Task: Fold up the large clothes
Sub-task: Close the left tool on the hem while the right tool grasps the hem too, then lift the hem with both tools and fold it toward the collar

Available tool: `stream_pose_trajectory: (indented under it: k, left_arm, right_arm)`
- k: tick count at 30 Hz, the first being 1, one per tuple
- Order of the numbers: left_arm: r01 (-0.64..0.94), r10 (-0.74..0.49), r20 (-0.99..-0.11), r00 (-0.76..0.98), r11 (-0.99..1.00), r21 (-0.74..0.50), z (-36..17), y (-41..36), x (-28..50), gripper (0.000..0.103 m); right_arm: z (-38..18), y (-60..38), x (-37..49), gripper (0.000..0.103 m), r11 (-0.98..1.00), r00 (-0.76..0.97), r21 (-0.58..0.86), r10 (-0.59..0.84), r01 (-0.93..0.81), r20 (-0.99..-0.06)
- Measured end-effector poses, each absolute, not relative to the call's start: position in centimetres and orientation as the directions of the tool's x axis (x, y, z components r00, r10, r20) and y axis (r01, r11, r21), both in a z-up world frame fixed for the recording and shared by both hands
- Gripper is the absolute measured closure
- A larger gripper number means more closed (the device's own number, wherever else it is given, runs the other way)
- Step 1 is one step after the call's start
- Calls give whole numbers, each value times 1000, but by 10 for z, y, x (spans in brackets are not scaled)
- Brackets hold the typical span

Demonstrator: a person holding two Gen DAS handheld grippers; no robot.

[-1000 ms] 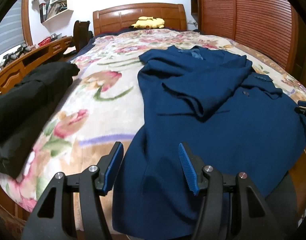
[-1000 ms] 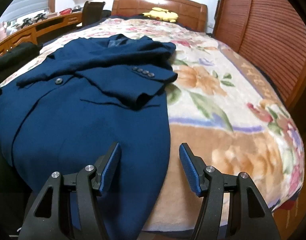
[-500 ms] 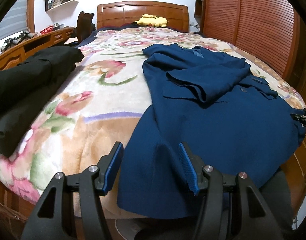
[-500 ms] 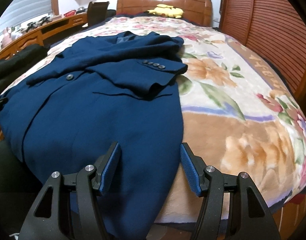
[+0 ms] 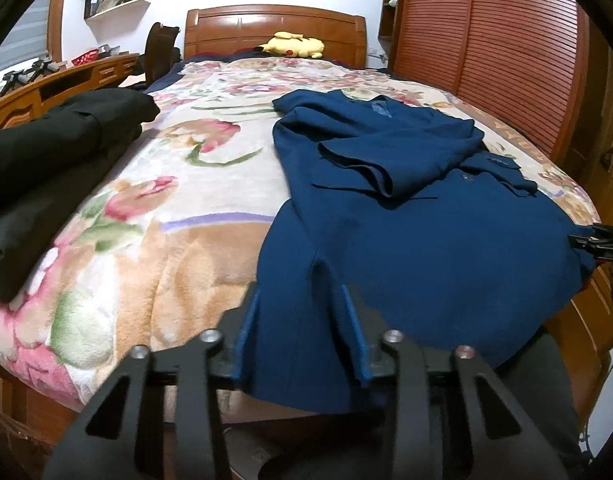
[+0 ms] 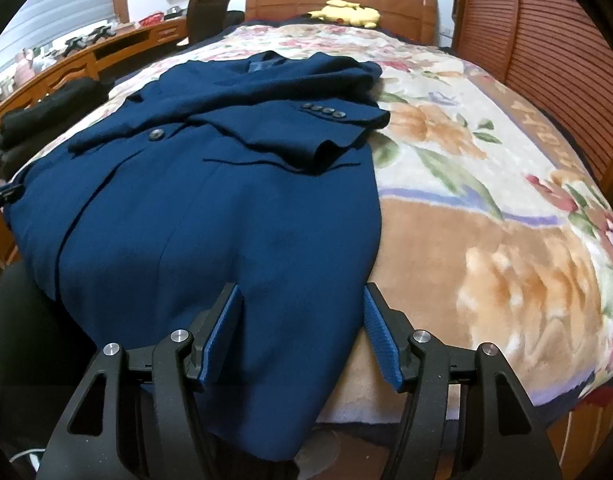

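Observation:
A dark blue suit jacket (image 5: 406,220) lies on the floral bedspread (image 5: 194,184), sleeves folded across its front, hem hanging over the foot of the bed. It also shows in the right wrist view (image 6: 226,200). My left gripper (image 5: 302,320) is open, its jaws on either side of the hem's left corner, narrower than before. My right gripper (image 6: 302,320) is open around the hem's right corner. The right gripper's tip (image 5: 594,240) shows at the far right of the left view.
A stack of black clothes (image 5: 46,168) lies on the bed's left side. A yellow plush toy (image 5: 290,44) sits by the wooden headboard (image 5: 274,28). A slatted wooden wardrobe (image 5: 506,48) stands on the right, a wooden desk (image 5: 46,88) on the left.
Both grippers dropped lower and back toward the foot of the bed, onto the hanging hem. The left jaws have narrowed around the cloth; the right jaws stay wide.

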State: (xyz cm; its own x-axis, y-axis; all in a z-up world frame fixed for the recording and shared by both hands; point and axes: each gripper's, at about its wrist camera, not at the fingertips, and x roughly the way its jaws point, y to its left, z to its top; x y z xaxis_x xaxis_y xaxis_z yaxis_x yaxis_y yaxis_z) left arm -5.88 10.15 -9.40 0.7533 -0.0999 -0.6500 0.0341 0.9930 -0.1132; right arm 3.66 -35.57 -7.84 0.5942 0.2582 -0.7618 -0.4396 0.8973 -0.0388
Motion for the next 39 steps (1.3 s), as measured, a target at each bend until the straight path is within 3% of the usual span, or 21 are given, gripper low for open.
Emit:
stream_pose_trajectory:
  k: [4,7,8,18,39]
  left_arm:
    - [73,-137,-637,758,989,-126,-85,95,-65,96]
    - [90,-153,-593,790,987,-135,-67,88,-75,98]
    - [93,-155,-576,803,986,-136,-59,86,-79,98]
    - [113,-149,-471,869,988,-104,-5,78,-87,99]
    - [133,-137,-234,962,991,-29,123,79,-111,99]
  right_arm:
    - [-77,-353,35,60,887,581,-18,286,-461,-762]
    - [-77,-348,32,92,866,559,-1,321,-499,-764]
    - [-75,-346,30,98,848,541,10,347,-529,-766]
    - [-24,-360,26,100,851,631,75,442,-520,-637]
    - [127,-355,-8,101,841,785,-46,482,-539,-389]
